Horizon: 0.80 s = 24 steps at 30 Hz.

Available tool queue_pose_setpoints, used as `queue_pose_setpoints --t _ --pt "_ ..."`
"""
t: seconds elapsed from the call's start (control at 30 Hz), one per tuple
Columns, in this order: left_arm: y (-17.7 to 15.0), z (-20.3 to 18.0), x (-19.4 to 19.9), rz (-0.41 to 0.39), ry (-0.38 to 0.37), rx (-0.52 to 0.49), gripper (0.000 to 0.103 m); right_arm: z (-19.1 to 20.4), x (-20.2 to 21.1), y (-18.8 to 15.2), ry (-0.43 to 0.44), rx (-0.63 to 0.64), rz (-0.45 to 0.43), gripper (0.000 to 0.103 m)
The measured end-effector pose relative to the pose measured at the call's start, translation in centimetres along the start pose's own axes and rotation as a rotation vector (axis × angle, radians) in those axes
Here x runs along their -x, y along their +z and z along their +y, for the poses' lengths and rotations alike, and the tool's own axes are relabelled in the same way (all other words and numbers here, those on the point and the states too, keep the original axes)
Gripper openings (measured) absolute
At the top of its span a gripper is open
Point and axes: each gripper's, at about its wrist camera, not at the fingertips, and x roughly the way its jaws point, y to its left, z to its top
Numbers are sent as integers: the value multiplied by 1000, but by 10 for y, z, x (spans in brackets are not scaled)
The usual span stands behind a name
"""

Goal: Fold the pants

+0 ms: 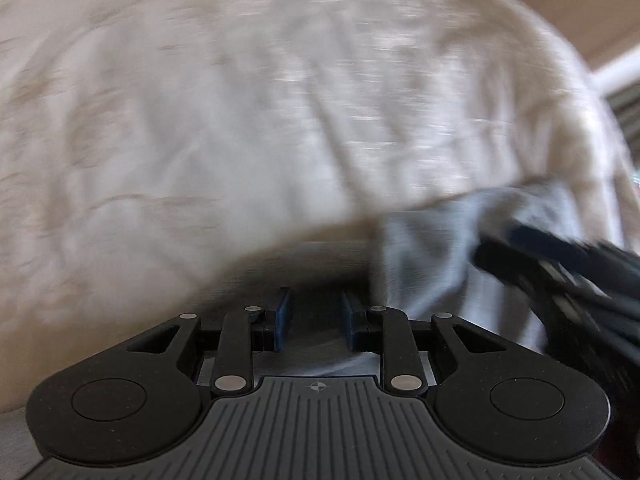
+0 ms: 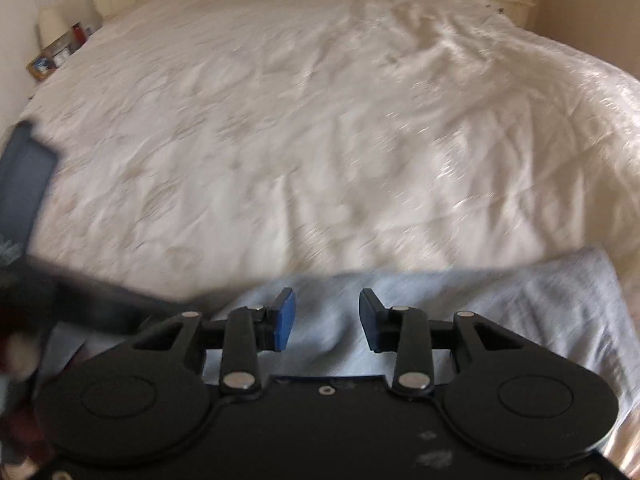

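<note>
The pale grey-blue pants (image 2: pixel 500 304) lie on the near edge of a bed with a white cover (image 2: pixel 320 140). In the right wrist view my right gripper (image 2: pixel 327 318) is open, its blue pads apart just above the pants cloth. In the left wrist view my left gripper (image 1: pixel 315 320) is open and empty over the bed edge, with the pants (image 1: pixel 432 256) bunched to its right. The right gripper (image 1: pixel 560 264) shows there as a dark blur over the pants. The left gripper (image 2: pixel 80 300) shows as a dark blur at the left of the right wrist view. Both views are motion-blurred.
A cluttered nightstand (image 2: pixel 56 56) stands at the bed's far left and a cream dresser (image 2: pixel 504 0) with small items at the far right. A beige wall and a white trim (image 1: pixel 616 68) show at the right of the left wrist view.
</note>
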Motion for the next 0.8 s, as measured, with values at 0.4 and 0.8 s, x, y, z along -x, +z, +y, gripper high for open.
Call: queue_pose_setpoints --t 0.4,0.8 --pt "-2 -30 -39 120 -145 -80 25 -21 -1 2 -12 -13 42 45" --pt "-33 -18 -1 8 -35 -95 26 17 -22 21 121 122 153 50"
